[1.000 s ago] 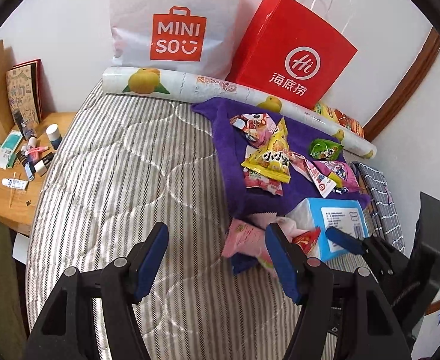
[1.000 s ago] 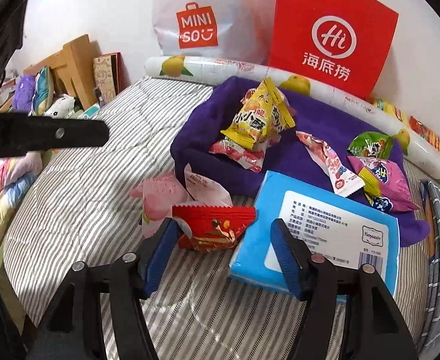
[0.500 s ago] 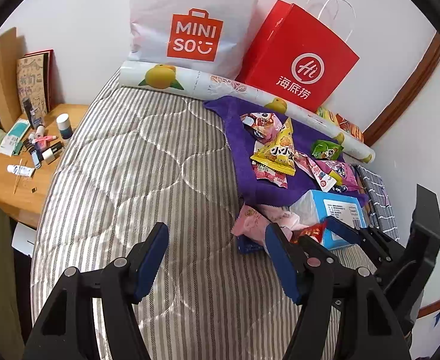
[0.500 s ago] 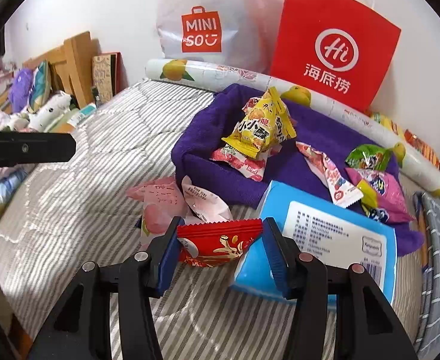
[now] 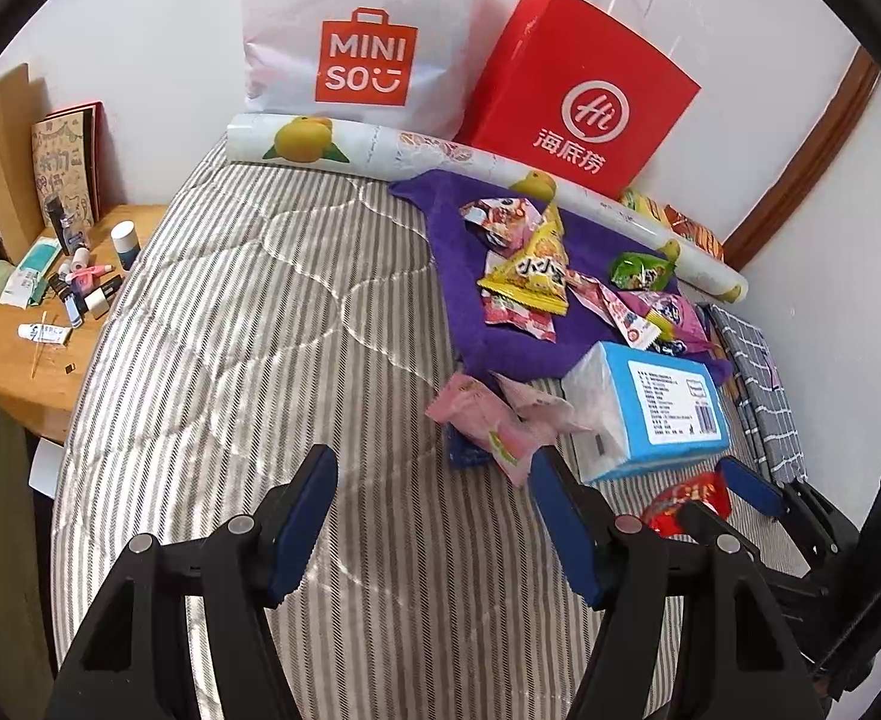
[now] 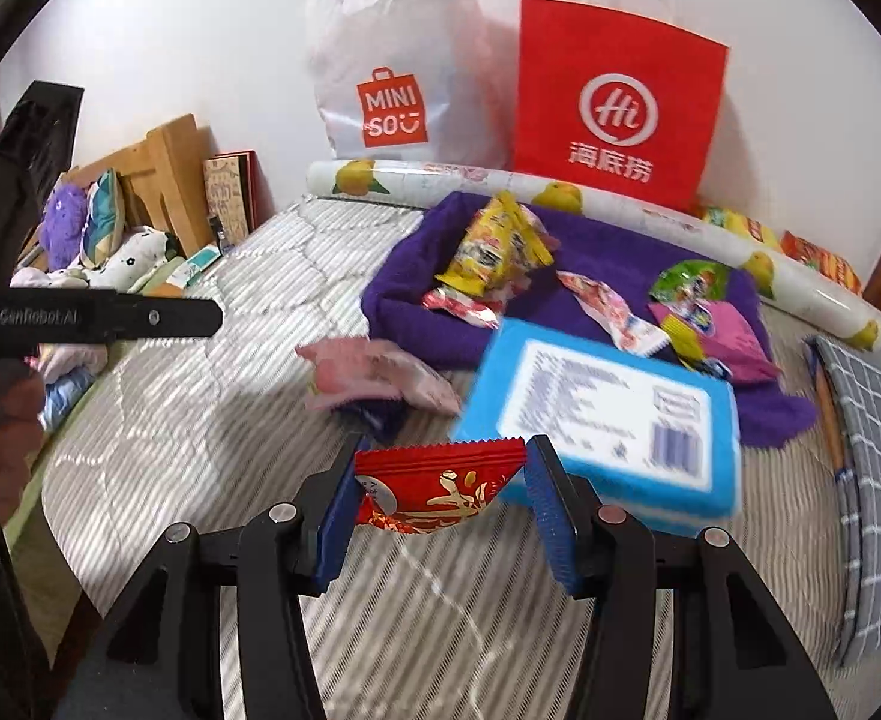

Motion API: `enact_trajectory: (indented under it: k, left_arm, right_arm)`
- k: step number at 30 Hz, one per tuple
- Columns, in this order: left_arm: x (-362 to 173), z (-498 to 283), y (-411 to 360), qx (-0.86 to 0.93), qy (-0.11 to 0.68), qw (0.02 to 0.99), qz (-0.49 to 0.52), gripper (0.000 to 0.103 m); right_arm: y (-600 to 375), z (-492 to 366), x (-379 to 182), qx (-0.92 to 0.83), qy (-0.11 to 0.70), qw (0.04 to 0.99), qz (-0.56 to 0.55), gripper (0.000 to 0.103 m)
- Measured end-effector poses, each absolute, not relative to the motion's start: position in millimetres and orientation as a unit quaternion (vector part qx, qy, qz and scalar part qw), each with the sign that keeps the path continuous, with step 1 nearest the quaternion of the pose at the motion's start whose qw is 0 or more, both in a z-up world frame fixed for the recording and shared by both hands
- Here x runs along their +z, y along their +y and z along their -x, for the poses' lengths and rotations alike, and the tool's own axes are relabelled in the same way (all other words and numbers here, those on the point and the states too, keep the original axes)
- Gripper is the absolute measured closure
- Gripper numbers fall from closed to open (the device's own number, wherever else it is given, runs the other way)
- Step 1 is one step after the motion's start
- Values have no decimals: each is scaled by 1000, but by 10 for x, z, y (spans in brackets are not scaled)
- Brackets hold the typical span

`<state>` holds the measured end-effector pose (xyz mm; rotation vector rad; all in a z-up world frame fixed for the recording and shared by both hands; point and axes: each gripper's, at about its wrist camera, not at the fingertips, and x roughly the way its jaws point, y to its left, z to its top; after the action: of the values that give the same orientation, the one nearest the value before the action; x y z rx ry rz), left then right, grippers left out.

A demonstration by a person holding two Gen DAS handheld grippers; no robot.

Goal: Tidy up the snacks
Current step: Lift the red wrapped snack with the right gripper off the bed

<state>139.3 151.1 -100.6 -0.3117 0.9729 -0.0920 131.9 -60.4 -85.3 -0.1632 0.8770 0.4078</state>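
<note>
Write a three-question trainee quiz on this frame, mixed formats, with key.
1. True or false: the right gripper is shut on the red foil snack packet.
2. Multiple choice: the left gripper holds (a) the pink plastic snack packet, (b) the blue tissue pack, (c) nothing.
3. Fill in: the yellow triangular snack packet lies on the ____ towel.

Key: 1 true, the packet is pinched between its pads. 2 c, the jaws stand apart over the striped quilted mattress. 3 purple.
</note>
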Motion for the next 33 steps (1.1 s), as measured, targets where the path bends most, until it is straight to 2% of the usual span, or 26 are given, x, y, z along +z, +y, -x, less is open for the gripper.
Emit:
enact_trajectory:
  k: [16, 20, 25, 33]
  left_arm:
    - [-1170, -1317, 1152, -47, 487, 862, 132, 38]
    - [-1181, -1350, 1103, -51, 490, 861, 131, 38]
    - [-1209, -1410, 1049, -56, 494, 858, 132, 38]
    - [-1215, -1464, 1073, -48, 494, 858, 135, 38]
  right_arm:
    - [-1359, -1152, -1357, 158, 433, 887, 32, 50]
    - [-1431, -1018, -1398, 158, 448, 879, 51, 34]
    - [-1485, -983, -1400, 162, 443, 880, 62, 30]
    - [-1295, -1010, -1639, 206, 483, 847, 84, 30]
